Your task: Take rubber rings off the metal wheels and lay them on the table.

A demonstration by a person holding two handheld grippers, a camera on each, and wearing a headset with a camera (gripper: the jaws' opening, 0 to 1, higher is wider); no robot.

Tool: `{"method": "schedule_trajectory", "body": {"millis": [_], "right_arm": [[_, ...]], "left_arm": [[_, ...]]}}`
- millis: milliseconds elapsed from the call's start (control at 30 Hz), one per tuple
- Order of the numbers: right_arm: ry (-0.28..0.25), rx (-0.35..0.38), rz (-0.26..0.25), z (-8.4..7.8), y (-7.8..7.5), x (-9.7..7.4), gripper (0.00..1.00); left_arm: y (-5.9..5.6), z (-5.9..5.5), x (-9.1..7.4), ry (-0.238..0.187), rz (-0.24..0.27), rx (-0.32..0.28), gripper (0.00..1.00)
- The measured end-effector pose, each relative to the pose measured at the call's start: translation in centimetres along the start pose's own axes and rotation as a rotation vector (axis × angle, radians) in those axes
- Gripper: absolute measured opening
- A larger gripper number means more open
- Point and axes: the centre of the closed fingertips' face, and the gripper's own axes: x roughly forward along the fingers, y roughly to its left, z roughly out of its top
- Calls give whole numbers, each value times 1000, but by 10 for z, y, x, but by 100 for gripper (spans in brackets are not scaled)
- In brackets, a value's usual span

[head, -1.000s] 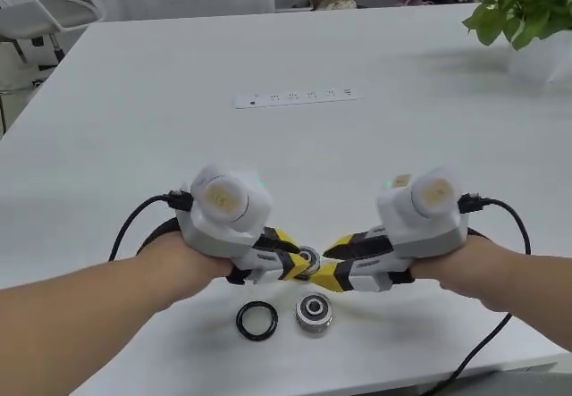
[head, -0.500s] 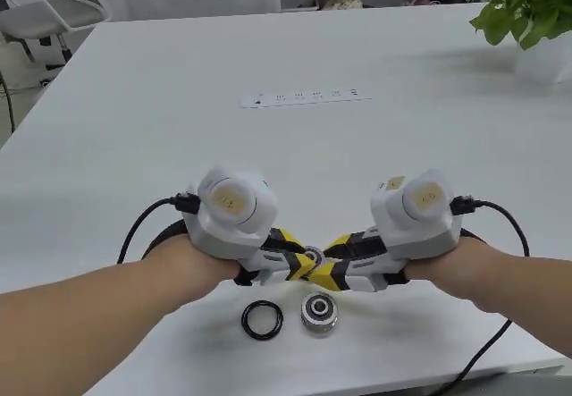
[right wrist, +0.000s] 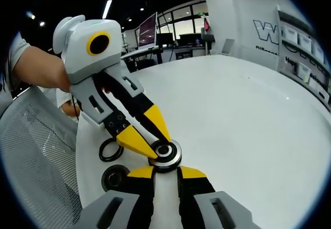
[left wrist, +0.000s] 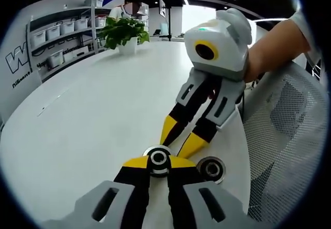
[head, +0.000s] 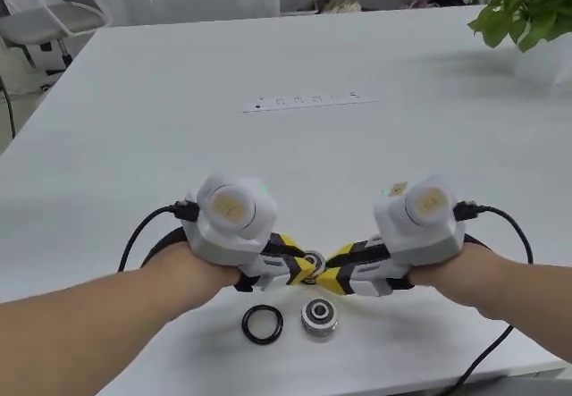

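Above the table's near edge my left gripper (head: 299,269) and my right gripper (head: 329,275) meet tip to tip on a small metal wheel (head: 312,259) with a dark rubber rim. In the left gripper view my left gripper (left wrist: 159,163) is shut on the wheel (left wrist: 158,158), and the right gripper (left wrist: 180,137) reaches in from above. In the right gripper view my right gripper (right wrist: 166,172) pinches the same wheel (right wrist: 165,154). A loose black rubber ring (head: 262,324) and a bare metal wheel (head: 318,315) lie on the table just below.
A white power strip (head: 308,101) lies mid-table. A potted plant (head: 523,16) stands at the far right and an office chair (head: 54,12) at the far left. A mesh chair back (left wrist: 289,136) stands close to the table's near edge.
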Motion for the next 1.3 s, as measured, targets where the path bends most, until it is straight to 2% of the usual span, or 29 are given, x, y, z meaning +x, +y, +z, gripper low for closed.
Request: {"method": "schedule_trajectory", "body": {"millis": [267, 400, 667, 1000, 1133, 1300], "right_arm": [[2, 27, -7, -2, -2, -3, 1], [1, 36, -12, -2, -3, -3, 0], [-19, 133, -46, 0, -13, -5, 0], [-87, 231, -38, 10, -16, -9, 0], [-108, 252, -21, 14, -12, -10, 0], [-111, 251, -24, 15, -11, -9, 0]], "left_arm": [[0, 0, 0, 3, 5, -3, 7], [0, -1, -1, 5, 8, -6, 7], [-1, -1, -1, 8, 15, -7, 7], [-1, -1, -1, 21, 24, -15, 7], [-1, -1, -1, 25, 27, -14, 7], [-2, -1, -1, 27, 31, -7, 7]]}}
